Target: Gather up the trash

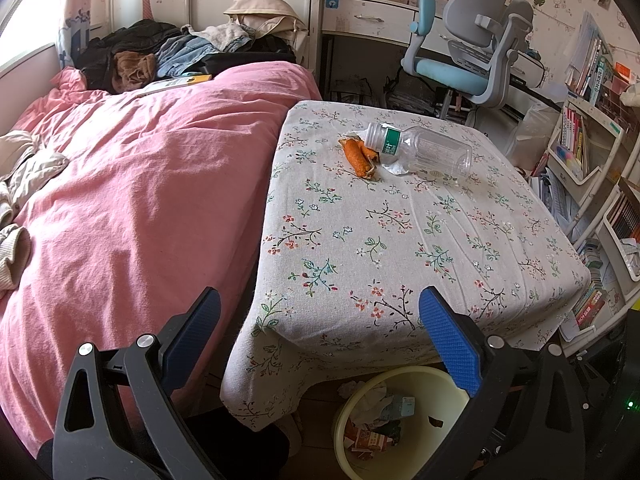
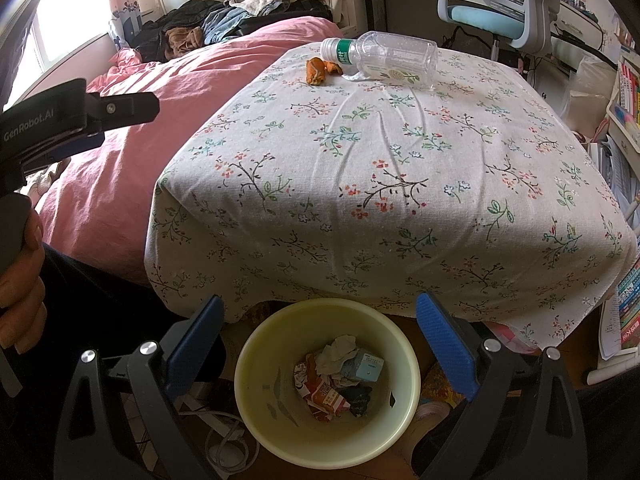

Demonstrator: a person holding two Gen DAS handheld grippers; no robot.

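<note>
On the floral tablecloth, plastic bottle lies sideways, cap end leftward.

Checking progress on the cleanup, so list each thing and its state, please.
Plastic bottle: empty, lying on its side on the table.
Orange peel: curled, on the table beside the bottle's neck.
Trash bin: on the floor, partly filled.
Left tongs: open, empty.
Right tongs: open, empty.

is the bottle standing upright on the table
No, the bottle lies on its side on the tablecloth, its neck beside the orange peel.
</note>
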